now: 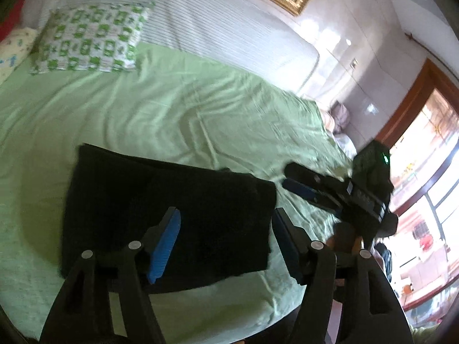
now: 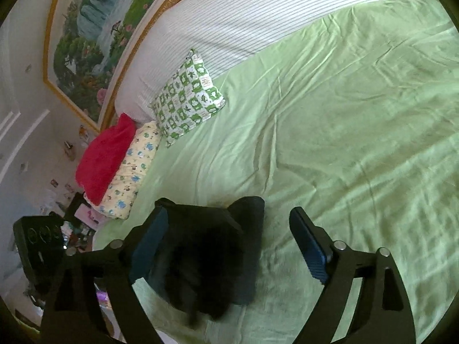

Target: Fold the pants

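Observation:
The black pants point(image 1: 169, 215) lie folded into a compact rectangle on the green bedsheet point(image 1: 178, 106). My left gripper point(image 1: 226, 223) hovers open just above the pants' near right part, nothing between its blue pads. The right gripper shows in the left wrist view point(image 1: 289, 182) just right of the pants, above the sheet. In the right wrist view the pants point(image 2: 212, 255) lie below and between my open right gripper point(image 2: 229, 220) fingers, toward the left finger; it holds nothing. The left gripper's body point(image 2: 37, 243) shows at the left edge.
A green-patterned pillow point(image 1: 89, 40) lies at the bed's head by the white striped headboard point(image 1: 215, 20). A red cushion point(image 2: 106, 154) and a printed pillow point(image 2: 134, 169) lie at the bed's corner. A framed painting point(image 2: 94, 37) hangs above. A window point(image 1: 424, 172) is at the right.

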Available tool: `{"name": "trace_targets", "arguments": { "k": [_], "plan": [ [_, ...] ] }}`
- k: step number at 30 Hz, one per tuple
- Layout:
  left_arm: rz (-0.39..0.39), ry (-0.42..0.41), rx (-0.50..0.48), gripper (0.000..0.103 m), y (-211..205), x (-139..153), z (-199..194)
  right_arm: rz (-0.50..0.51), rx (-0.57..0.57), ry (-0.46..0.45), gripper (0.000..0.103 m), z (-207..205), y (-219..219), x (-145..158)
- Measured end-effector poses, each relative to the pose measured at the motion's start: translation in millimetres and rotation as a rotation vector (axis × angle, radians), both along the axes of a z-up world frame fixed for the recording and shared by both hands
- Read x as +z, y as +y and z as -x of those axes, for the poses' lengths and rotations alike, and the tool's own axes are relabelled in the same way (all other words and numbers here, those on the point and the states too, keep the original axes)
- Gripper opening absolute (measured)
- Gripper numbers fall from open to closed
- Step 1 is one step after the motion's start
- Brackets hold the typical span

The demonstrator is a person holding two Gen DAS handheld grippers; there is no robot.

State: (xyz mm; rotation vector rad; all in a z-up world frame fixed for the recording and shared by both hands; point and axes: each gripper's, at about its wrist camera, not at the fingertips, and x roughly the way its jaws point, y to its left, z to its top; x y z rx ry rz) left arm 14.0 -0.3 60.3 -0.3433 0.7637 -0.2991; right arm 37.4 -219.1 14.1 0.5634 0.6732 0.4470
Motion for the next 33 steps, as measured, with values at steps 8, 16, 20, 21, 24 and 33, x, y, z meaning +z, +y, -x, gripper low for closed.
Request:
{"name": "trace_targets", "arguments": {
  "k": [8, 16, 20, 21, 24, 33],
  "plan": [
    [0.012, 0.029, 0.141, 0.07, 53.1, -8.2, 0.8, 0.069, -0.02, 0.0, 0.09, 19.1, 18.1, 4.5],
    [0.023, 0.056, 0.201, 0.07, 81.2, -18.3, 5.3, 0.106, -0.014, 0.02, 0.092, 28.7, 30.4, 0.1],
    [0.015, 0.065, 0.205, 0.07, 85.7, -21.2, 3.0, 0.126, -0.008, 0.03, 0.093, 32.9, 39.3, -3.1],
    [0.012, 0.068, 0.206, 0.072, 86.5, -22.4, 2.0, 0.13, -0.006, 0.035, 0.093, 33.6, 41.1, -4.1],
    [0.011, 0.081, 0.211, 0.074, 89.1, -26.1, -0.1, 0.149, 0.002, 0.04, 0.093, 35.3, 47.1, -6.1],
    [0.024, 0.111, 0.195, 0.075, 97.3, -36.9, -8.6, 0.171, 0.013, 0.06, 0.094, 37.3, 54.4, -14.2]
  ]
}}
